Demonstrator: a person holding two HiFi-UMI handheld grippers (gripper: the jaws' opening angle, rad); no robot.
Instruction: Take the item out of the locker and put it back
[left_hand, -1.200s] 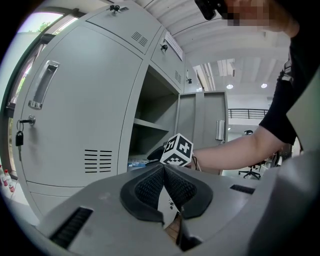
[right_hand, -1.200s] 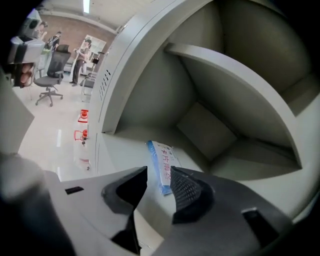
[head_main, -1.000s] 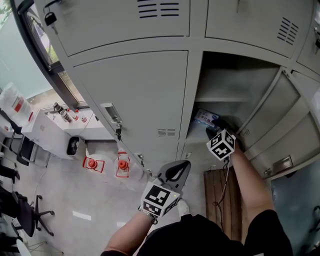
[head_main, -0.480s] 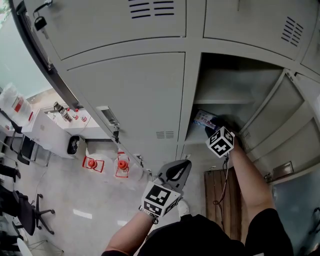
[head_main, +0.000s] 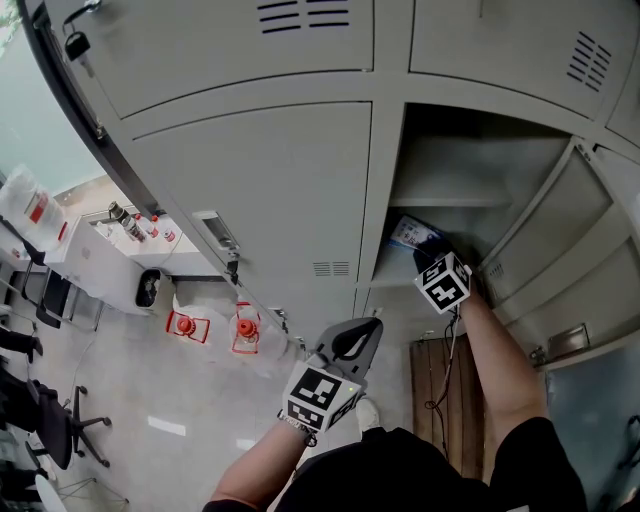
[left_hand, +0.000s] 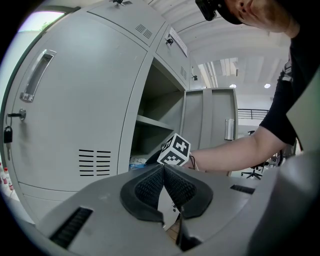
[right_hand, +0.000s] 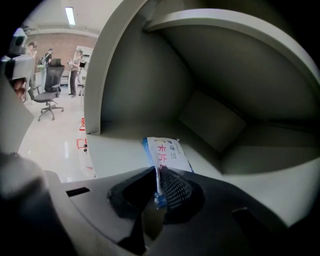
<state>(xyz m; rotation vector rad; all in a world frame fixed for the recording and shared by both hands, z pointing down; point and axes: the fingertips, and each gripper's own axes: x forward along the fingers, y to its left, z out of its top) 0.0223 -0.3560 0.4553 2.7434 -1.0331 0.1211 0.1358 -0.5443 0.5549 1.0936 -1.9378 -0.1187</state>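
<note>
Clearly, the right hand-held gripper (right_hand: 157, 175) pinches the near edge of a white and blue packet (right_hand: 169, 150). Its jaws have just been closing, and the pads now press on the packet from both sides. Only the right gripper view shows this grip: the packet reaches forward from the pads over the floor of the open locker compartment (right_hand: 115, 150), under a shelf (right_hand: 225, 25). The head view gives only the marker cube (head_main: 443, 282) at the compartment mouth and a part of the packet beyond it. The left hand-held gripper (left_hand: 163, 169) is outside, in front of the closed door (left_hand: 75, 110), its jaws pressed together with nothing between them.
</note>
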